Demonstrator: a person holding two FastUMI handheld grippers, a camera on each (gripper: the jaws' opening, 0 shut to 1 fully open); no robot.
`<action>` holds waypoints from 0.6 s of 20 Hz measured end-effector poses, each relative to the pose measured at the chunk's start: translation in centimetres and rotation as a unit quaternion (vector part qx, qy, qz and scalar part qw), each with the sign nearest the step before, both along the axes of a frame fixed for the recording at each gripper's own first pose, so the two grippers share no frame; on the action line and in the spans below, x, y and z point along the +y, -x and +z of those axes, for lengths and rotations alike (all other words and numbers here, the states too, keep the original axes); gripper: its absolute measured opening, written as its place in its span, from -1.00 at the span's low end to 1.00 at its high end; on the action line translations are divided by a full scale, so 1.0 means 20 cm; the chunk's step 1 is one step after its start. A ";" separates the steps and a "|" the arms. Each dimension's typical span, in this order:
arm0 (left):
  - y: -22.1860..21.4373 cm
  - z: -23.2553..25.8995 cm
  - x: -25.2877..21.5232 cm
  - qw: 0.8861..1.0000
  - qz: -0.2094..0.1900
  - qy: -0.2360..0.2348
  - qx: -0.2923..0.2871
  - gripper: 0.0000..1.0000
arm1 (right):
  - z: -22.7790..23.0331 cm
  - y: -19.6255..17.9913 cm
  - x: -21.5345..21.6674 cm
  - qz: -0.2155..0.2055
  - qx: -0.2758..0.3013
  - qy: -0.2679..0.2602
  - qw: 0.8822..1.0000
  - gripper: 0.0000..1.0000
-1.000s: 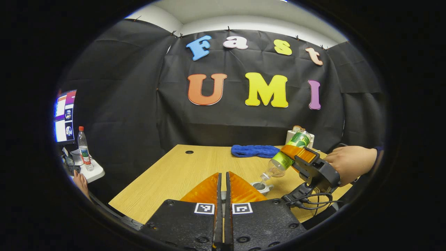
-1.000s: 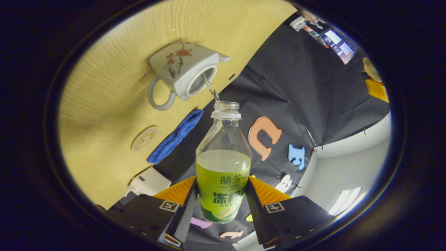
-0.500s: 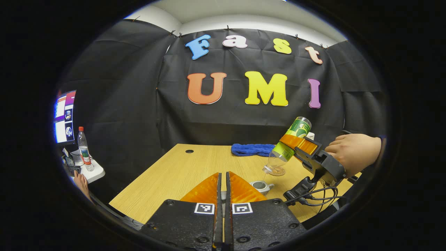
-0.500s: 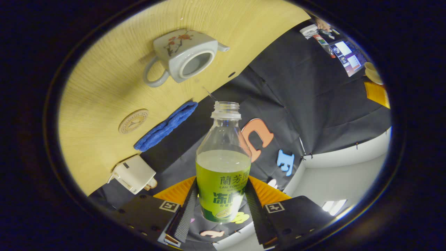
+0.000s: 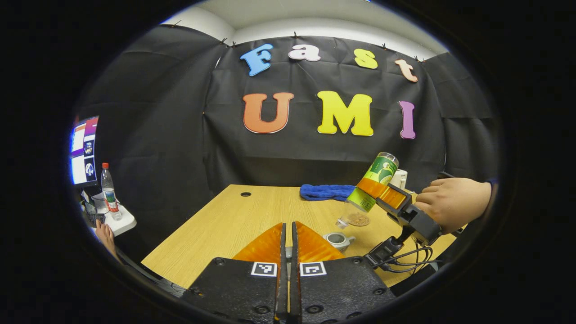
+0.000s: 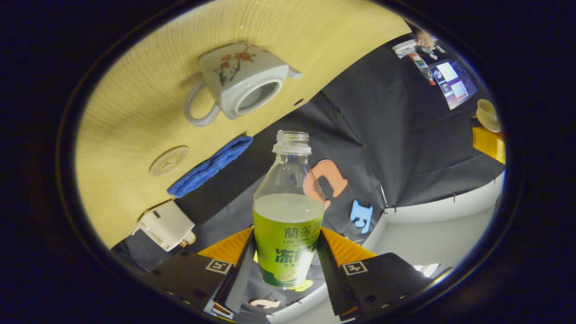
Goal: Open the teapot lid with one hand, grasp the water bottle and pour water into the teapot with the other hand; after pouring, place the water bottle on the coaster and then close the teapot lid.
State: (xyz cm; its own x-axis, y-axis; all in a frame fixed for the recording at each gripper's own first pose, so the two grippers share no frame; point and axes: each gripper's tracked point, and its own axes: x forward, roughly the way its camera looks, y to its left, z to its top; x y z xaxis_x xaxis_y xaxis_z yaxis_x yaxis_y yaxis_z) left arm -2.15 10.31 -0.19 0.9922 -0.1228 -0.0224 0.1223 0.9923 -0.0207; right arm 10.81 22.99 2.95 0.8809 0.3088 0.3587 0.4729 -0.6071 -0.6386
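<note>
Pale wood-grain tabletop (image 5: 234,216) stretched ahead of my two grippers inside the black-draped booth. My right gripper (image 6: 284,265) was clenched on the clear plastic water bottle with a green label (image 6: 288,225), both fingers pressing its sides, its open neck tilted down towards the table. Beyond the bottle's mouth sat the square white ceramic teapot with red blossoms (image 6: 238,78), lid off. Beside it lay the round tan coaster (image 6: 168,160) and a folded blue cloth (image 6: 209,165). My left gripper (image 5: 288,245) was pressed tight; whether it held anything, I cannot tell.
</note>
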 end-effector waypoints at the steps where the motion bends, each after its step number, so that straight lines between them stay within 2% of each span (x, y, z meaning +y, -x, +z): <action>1: 0.00 0.00 0.01 1.000 0.001 -0.001 -0.001 -0.91 | 0.00 0.00 -0.01 0.001 0.004 -0.006 1.000 0.46; 3: -0.01 0.00 0.00 1.000 -0.002 0.006 -0.002 -0.91 | -0.03 -0.01 -0.03 0.003 0.020 -0.035 0.999 0.52; 5: 0.00 0.01 0.02 1.000 -0.001 0.011 -0.003 -0.92 | -0.07 -0.03 -0.06 0.010 0.050 -0.081 0.995 0.46; 8: -0.01 0.00 0.03 1.000 0.002 0.016 -0.003 -0.92 | -0.12 -0.04 -0.13 0.012 0.096 -0.171 0.981 0.47; 9: 0.00 0.00 0.03 1.000 0.003 0.017 -0.003 -0.92 | -0.13 -0.05 -0.15 0.016 0.108 -0.201 0.974 0.53; 10: -0.01 0.00 0.03 1.000 0.005 0.016 -0.003 -0.92 | -0.15 -0.05 -0.17 0.022 0.122 -0.240 0.963 0.46; 12: 0.00 0.01 0.03 1.000 0.004 0.019 -0.003 -0.92 | -0.17 -0.05 -0.21 0.032 0.152 -0.320 0.935 0.53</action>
